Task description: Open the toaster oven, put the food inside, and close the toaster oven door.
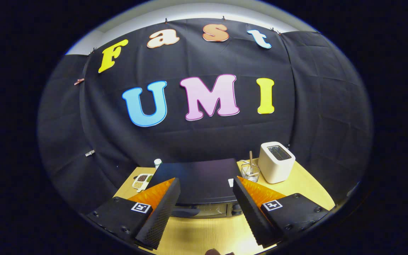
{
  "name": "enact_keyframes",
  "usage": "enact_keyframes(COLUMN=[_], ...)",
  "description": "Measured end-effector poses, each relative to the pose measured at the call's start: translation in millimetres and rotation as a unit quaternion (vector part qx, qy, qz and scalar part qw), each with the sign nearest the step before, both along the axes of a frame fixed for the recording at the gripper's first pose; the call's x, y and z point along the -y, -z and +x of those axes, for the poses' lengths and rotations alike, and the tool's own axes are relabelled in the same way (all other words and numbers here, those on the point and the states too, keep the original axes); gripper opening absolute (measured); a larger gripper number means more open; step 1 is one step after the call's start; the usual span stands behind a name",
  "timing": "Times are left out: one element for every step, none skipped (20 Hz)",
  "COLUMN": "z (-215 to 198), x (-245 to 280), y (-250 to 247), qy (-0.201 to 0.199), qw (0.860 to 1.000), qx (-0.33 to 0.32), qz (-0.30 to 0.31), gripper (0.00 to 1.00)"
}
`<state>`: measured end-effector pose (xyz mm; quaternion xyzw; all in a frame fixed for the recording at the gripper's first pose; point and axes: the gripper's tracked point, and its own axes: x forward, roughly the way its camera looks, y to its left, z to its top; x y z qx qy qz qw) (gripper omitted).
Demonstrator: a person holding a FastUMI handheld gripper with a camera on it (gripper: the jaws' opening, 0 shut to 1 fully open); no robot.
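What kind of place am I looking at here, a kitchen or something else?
Probably a staged booth, not a real kitchen: a black cloth wall hangs behind a wooden table holding a dark toaster oven and a white toaster. The open gripper hovers before the oven.

I am in a staged recording booth, not a real kitchen. Black cloth (204, 141) hangs as the wall behind everything, pinned up with small clips, and a pale plain room wall (197, 10) shows above its top edge. A light wooden bench (306, 191) stands in front of the cloth, set with kitchen props: a dark toaster oven (200, 180), a white pop-up toaster (276, 162), a small wire basket (250, 172) and a divided dish (142, 181).
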<state>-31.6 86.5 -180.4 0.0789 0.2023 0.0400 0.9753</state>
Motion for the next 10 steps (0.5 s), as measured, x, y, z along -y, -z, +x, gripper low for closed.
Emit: enact_keyframes(z=[2.8, 5.3, 6.4, 7.9, 8.1, 8.3, 8.9, 8.7, 7.5, 6.7], x=[12.9, 23.8, 35.1, 46.8, 58.8, 69.3, 79.2, 89.1, 99.5, 108.1], y=[-14.5, -27.1, -40.2, -54.3, -68.3, -81.8, -94.2, -105.8, -116.3, -125.9], qy=[0.006, 0.01, 0.015, 0.019, 0.023, 0.024, 0.025, 0.026, 0.027, 0.028], qw=[1.0, 1.0, 0.999, 0.998, 0.997, 0.995, 0.993, 0.991, 0.989, 0.987], qx=[0.015, 0.029, 0.046, 0.063, 0.079, 0.096, 0.113, 0.126, 0.138, 0.149], qz=[-0.001, -0.003, -0.005, -0.009, -0.014, -0.019, -0.026, -0.035, -0.042, -0.046], gripper=[0.98, 0.98, 0.98, 0.98, 0.98, 0.98, 0.98, 0.98, 0.97, 0.98])
